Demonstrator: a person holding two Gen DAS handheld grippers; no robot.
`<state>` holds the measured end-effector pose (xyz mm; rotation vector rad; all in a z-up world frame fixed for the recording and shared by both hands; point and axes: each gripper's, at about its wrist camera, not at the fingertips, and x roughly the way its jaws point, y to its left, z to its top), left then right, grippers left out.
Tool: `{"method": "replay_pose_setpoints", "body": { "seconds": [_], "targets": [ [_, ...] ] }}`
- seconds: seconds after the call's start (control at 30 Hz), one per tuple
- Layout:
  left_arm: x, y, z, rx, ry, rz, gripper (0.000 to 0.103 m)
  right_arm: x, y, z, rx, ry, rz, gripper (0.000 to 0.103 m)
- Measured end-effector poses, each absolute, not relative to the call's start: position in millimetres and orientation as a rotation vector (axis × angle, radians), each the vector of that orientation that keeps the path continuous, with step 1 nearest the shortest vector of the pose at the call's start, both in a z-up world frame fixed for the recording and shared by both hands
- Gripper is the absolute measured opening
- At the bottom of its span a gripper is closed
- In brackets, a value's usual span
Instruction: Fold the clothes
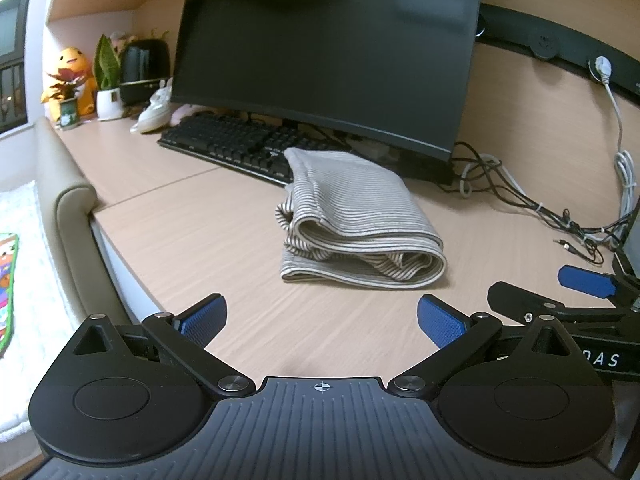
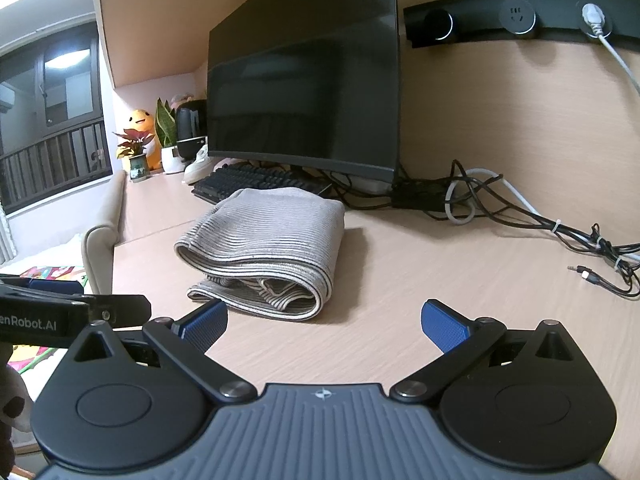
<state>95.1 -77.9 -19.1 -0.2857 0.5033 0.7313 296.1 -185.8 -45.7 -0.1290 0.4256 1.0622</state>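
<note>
Desk holds folded striped garment just beyond both spread, empty grippers.

We see both views lit evenly by soft indoor light from above, bright enough on the pale worktop to show its grain. In the right wrist view a ceiling lamp reflects in the dark window. The folded striped cloth casts a soft shadow on the worktop along its right side and front edge, clearest in the right wrist view. The monitor screen is black with a faint dull sheen and no hard glare. Fisheye distortion bends the worktop edge and the black socket rail into curves, and the corners go dark. The centre is fairly sharp, while the wood grain nearest the jaws looks slightly smeared.
</note>
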Motion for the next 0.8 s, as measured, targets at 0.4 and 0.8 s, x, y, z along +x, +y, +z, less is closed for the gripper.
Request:
{"method": "replay_pose_setpoints", "body": {
  "seconds": [0.4,0.8],
  "targets": [
    [97,-82,-14,-0.267,0.498,0.715,0.103,296,-190,-40,-0.125,0.405,1.049,0.103],
    [101,-70,-6,-0.254,0.482,0.669,0.103,291,-188,-35,-0.144,0.423,1.015,0.103]
  ]
}}
